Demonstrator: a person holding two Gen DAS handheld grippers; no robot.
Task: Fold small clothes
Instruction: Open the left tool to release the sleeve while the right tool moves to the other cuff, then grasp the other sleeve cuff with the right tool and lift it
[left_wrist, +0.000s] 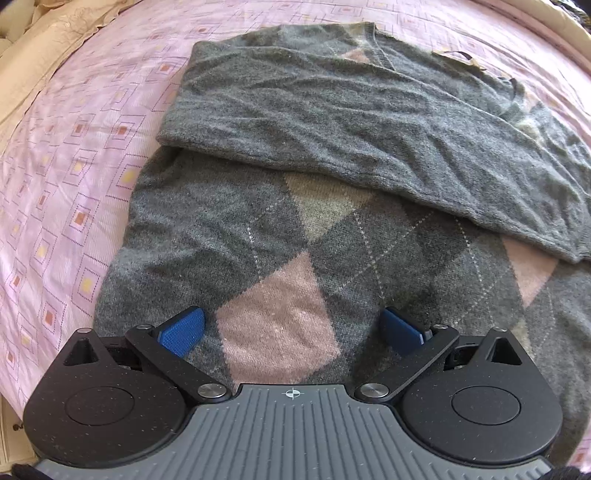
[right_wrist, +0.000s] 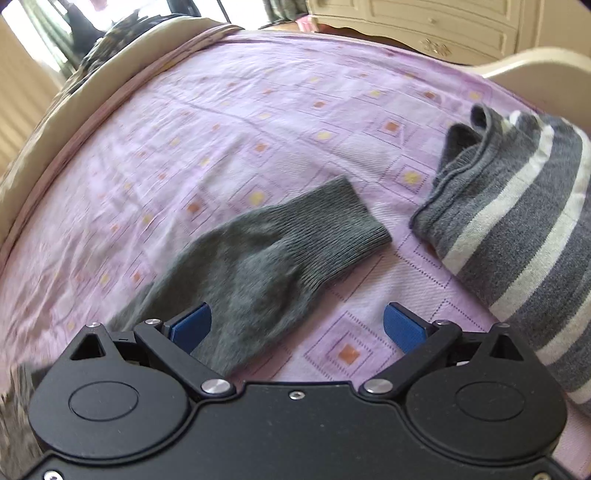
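Grey argyle sweater (left_wrist: 280, 236) lies flat on the bed (left_wrist: 74, 177), which is covered by a pink patterned sheet, with one plain grey sleeve (left_wrist: 332, 122) folded across its chest. Left gripper (left_wrist: 293, 330) hovers over the sweater's lower part, fingers spread apart and holding nothing. Right gripper (right_wrist: 297, 326) is likewise spread wide above the other sleeve's ribbed cuff (right_wrist: 332, 229), near a folded striped garment (right_wrist: 517, 229).

One argyle sweater (left_wrist: 280, 236); one striped garment (right_wrist: 524, 229); one bed (right_wrist: 229, 122); two grippers, left (left_wrist: 293, 328), right (right_wrist: 297, 325).
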